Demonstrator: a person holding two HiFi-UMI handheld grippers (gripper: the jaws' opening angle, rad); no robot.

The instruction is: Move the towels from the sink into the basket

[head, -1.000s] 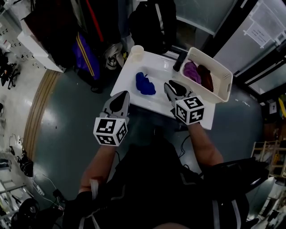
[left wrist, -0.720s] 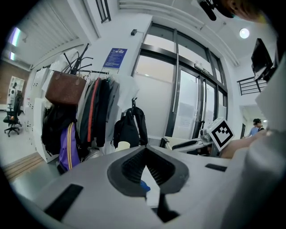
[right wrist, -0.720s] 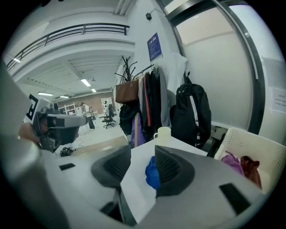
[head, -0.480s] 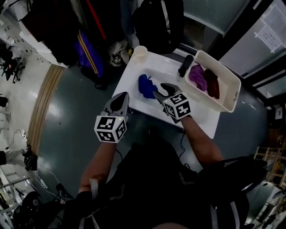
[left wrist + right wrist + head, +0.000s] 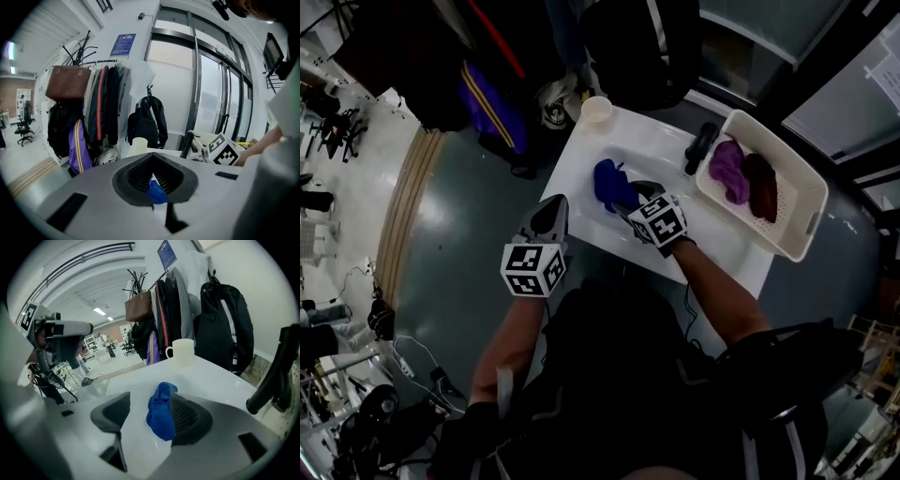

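Could scrape the sink (image 5: 574, 173) bottom, or spill short of the basket (image 5: 799, 246) at its right edge. Might catch only a fold of the blue towel (image 5: 607, 183), lying mid-sink between the just-opened, spread jaws of the right gripper (image 5: 624, 200), not yet pressing. No help from the left gripper (image 5: 555, 204), jaws together and empty, by the near edge.

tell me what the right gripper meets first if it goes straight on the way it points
Most likely the blue towel in the sink: it lies just ahead between the right gripper's fingers, which have just been opening. Contact is unclear.
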